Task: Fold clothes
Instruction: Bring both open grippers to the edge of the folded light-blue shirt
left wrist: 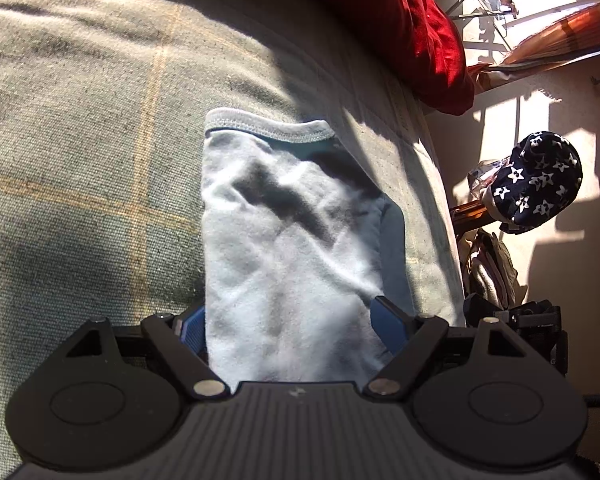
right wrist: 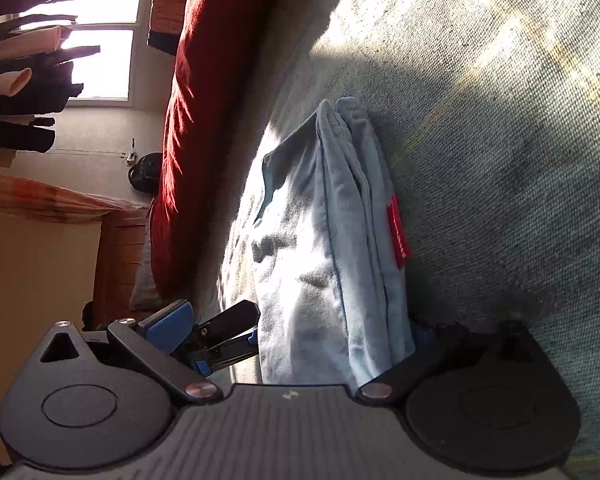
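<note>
Nearest in left wrist view: left hand-held gripper [left wrist: 294, 322], jaws wide apart, blue pads either side of the folded light-blue garment [left wrist: 284, 248]; fabric runs between the fingers, but can't tell if pads actually press it. Right hand-held gripper [right wrist: 296, 324] also spread wide w/ the same garment [right wrist: 328, 240] between its fingers, contact unclear. The left gripper shows beside it at lower left. Garment lies folded on the bed blanket [left wrist: 80, 140], grey-green plaid w/ orange lines, ribbed hem at far end, red tag [right wrist: 397, 232] on one edge. Beyond: red pillow [left wrist: 412, 28], then star-print cloth [left wrist: 540, 182] off bed's edge, window [right wrist: 100, 20] farthest.
</note>
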Demonstrator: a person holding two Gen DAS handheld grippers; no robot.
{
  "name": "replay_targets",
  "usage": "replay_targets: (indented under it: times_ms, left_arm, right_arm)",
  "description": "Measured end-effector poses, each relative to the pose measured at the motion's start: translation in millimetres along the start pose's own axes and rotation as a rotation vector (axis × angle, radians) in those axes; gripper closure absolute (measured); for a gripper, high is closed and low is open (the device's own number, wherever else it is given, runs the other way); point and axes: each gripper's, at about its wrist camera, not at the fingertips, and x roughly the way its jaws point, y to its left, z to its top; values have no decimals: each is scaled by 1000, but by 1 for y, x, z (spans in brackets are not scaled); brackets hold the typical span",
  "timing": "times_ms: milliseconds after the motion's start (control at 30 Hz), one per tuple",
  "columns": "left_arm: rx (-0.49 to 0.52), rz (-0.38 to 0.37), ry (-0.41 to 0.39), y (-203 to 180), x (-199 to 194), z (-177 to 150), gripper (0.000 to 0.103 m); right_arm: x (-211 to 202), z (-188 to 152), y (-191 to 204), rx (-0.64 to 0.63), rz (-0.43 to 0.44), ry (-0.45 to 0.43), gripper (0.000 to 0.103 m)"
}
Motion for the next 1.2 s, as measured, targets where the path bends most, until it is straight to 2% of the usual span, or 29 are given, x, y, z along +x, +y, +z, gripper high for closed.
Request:
replay_targets:
  times_ms: [300, 700, 1200]
  left_arm:
    - [-5, 2, 3, -1, 1, 1, 21]
    - [5, 3, 4, -2, 1, 1, 20]
    - [6, 2, 6, -3, 1, 1, 18]
  right_arm:
    - [0, 2, -4, 33, 6, -18, 0]
    - [2, -4, 3, -36, -6, -24, 0]
    - [0, -3, -3, -12, 36, -39, 0]
